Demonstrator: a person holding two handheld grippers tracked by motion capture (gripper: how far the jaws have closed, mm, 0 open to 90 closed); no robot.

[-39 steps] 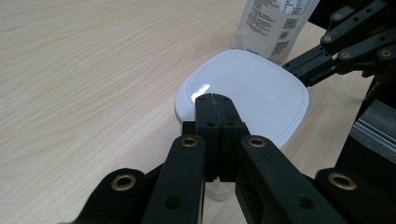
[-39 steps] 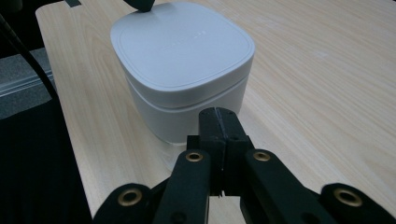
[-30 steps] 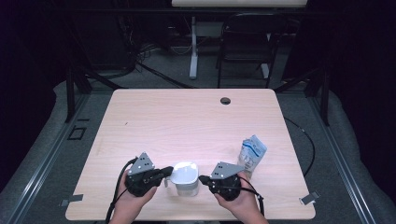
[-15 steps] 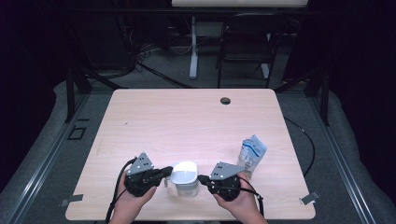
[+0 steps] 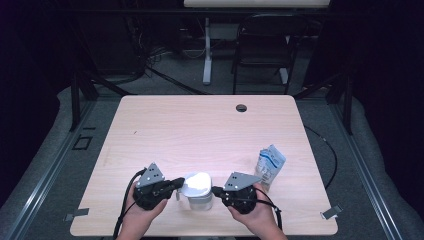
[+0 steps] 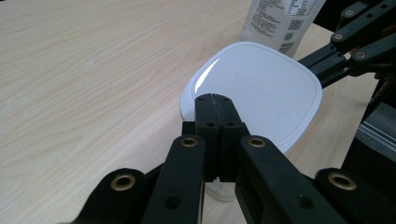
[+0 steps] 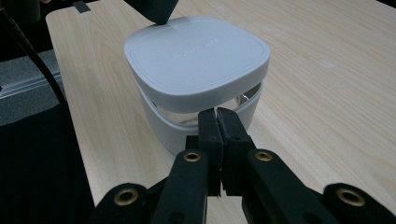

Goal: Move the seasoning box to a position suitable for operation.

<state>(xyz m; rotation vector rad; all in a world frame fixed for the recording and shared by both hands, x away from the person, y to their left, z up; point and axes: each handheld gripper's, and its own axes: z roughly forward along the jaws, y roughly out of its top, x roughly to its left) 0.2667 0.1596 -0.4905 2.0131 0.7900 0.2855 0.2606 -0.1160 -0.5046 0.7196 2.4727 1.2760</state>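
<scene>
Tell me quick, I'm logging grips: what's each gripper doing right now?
Left gripper: closed, tips at the white lid of the container; holding nothing.
Right gripper: closed, tips at the container just under its lid; holding nothing.

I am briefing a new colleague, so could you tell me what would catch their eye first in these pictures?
First comes the white lidded container at the near edge of the wooden table, its square lid sitting tilted on the clear body. The left tool and the right tool flank it, both with jaws shut, tips at its sides. To the right stands a blue-and-white packet.
</scene>
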